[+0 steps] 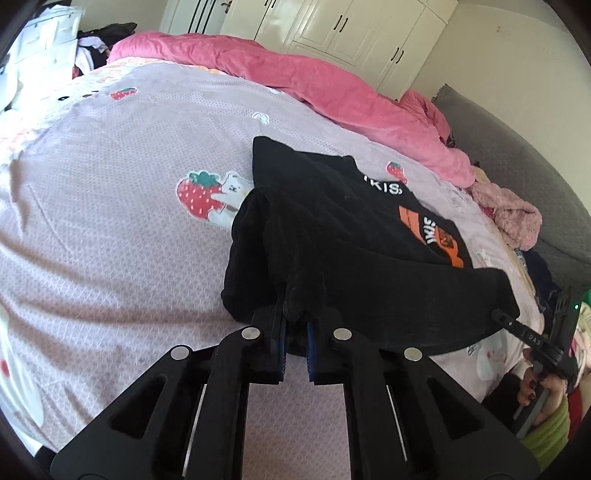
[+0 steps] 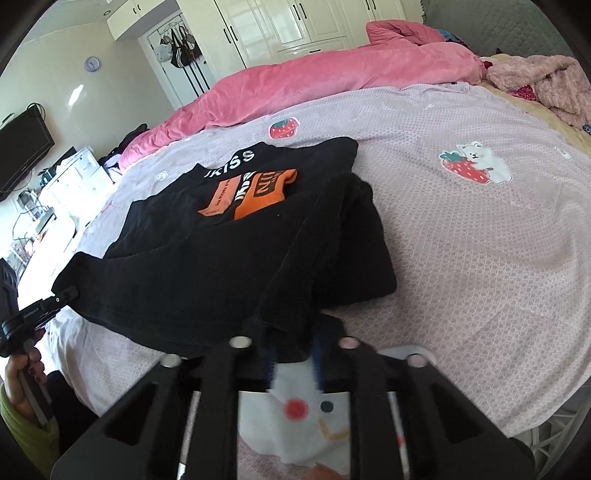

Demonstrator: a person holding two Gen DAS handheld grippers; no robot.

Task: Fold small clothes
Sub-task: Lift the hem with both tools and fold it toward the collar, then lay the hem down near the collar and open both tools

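Note:
A small black shirt [image 1: 332, 236] with orange and white lettering lies on the lilac bedsheet [image 1: 110, 229], its near hem lifted. My left gripper [image 1: 295, 314] is shut on one corner of the hem. My right gripper [image 2: 291, 343] is shut on the other corner of the shirt [image 2: 229, 266]. The right gripper also shows at the right edge of the left wrist view [image 1: 506, 317], and the left gripper at the left edge of the right wrist view [image 2: 68, 295]. The hem hangs stretched between them, just above the sheet.
A pink duvet [image 1: 295, 81] is bunched along the far side of the bed. A fluffy pink garment [image 2: 546, 85] lies near the grey headboard [image 1: 524, 170]. White wardrobes [image 2: 303, 26] stand behind. The sheet [image 2: 480, 240] has strawberry and bear prints.

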